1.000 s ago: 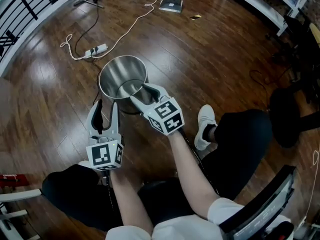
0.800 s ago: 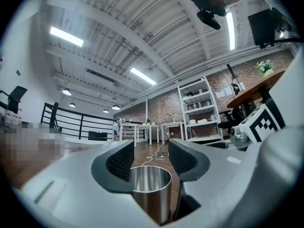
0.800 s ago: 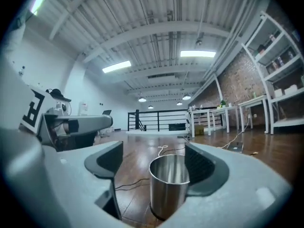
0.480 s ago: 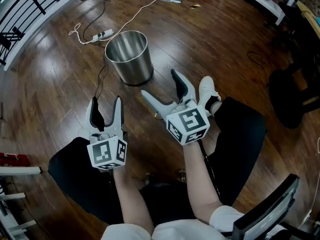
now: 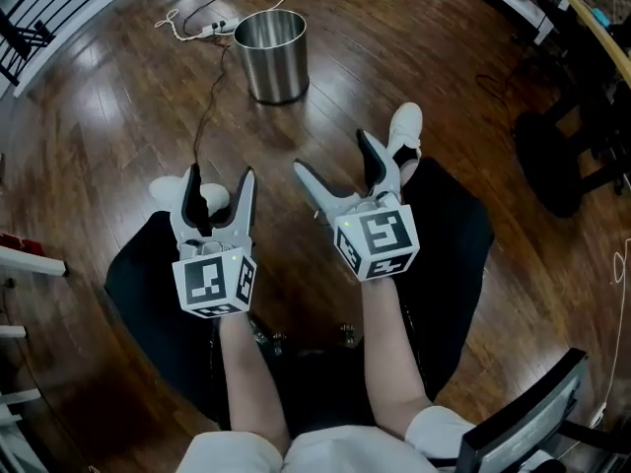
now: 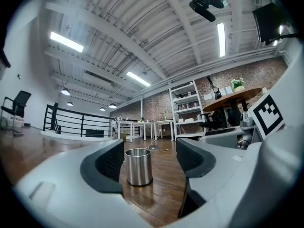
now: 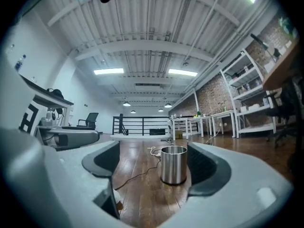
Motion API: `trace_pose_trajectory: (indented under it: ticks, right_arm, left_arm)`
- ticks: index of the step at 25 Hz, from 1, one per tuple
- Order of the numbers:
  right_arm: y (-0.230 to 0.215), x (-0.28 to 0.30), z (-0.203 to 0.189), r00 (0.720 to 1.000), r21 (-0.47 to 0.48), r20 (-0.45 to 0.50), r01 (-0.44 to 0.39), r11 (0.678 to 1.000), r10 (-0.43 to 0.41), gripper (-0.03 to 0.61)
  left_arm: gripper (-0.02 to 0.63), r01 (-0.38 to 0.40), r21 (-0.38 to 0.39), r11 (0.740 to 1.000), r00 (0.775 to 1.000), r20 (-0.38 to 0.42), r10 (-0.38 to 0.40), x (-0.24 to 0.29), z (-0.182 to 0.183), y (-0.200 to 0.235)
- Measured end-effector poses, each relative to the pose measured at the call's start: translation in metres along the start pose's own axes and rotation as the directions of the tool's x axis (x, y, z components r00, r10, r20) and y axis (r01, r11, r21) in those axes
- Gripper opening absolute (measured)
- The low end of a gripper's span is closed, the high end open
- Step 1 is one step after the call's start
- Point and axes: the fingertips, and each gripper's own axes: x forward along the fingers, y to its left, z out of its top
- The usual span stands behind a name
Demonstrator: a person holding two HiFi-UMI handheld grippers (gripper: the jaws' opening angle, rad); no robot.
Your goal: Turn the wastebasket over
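Note:
The wastebasket [image 5: 276, 62], a round steel bin, stands upright with its open mouth up on the wooden floor at the top of the head view. It also shows standing free in the left gripper view [image 6: 138, 167] and the right gripper view [image 7: 174, 165]. Both grippers hover over the person's lap, well back from it. My left gripper [image 5: 221, 180] has its jaws opening with nothing between them. My right gripper [image 5: 335, 156] is open wide and empty. Both point level toward the bin.
A white power strip with its cable [image 5: 212, 28] lies just left of the bin, and a thin black cord [image 5: 209, 101] runs from there toward the person. White shoes [image 5: 404, 131] rest on the floor. A black chair base [image 5: 552, 166] stands right, a railing [image 5: 39, 28] far left.
Both grippers pulled back from the wastebasket toward the person's lap. The right one left the bin's rim. Both pairs of jaws spread wider. The bin stays upright.

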Motion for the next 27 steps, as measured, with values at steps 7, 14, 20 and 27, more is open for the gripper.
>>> trace_pose_trajectory:
  ticks: [7,14,20,27]
  right_arm:
    - [0.058,-0.084,0.041,0.999,-0.081,0.042,0.021,0.996,-0.018,0.425]
    - [0.087,-0.154,0.033,1.0,-0.065,0.01,0.026,0.998,-0.026,0.425]
    - [0.109,-0.205,0.017,1.0,-0.058,-0.005,0.027,0.998,-0.028,0.425]
    - [0.133,-0.266,0.005,1.0,-0.061,-0.006,0.024,0.998,-0.024,0.425]
  left_arm:
    - [0.357,0.007,0.027,1.0,0.999,0.053,-0.009,-0.088,0.043,-0.015]
    - [0.347,0.019,0.014,1.0,0.999,0.04,-0.019,-0.158,0.048,-0.037]
    - [0.304,0.038,0.012,0.999,0.999,0.009,-0.038,-0.212,0.028,-0.051]
    - [0.296,0.032,-0.011,0.999,0.999,-0.008,-0.032,-0.273,0.013,-0.058]
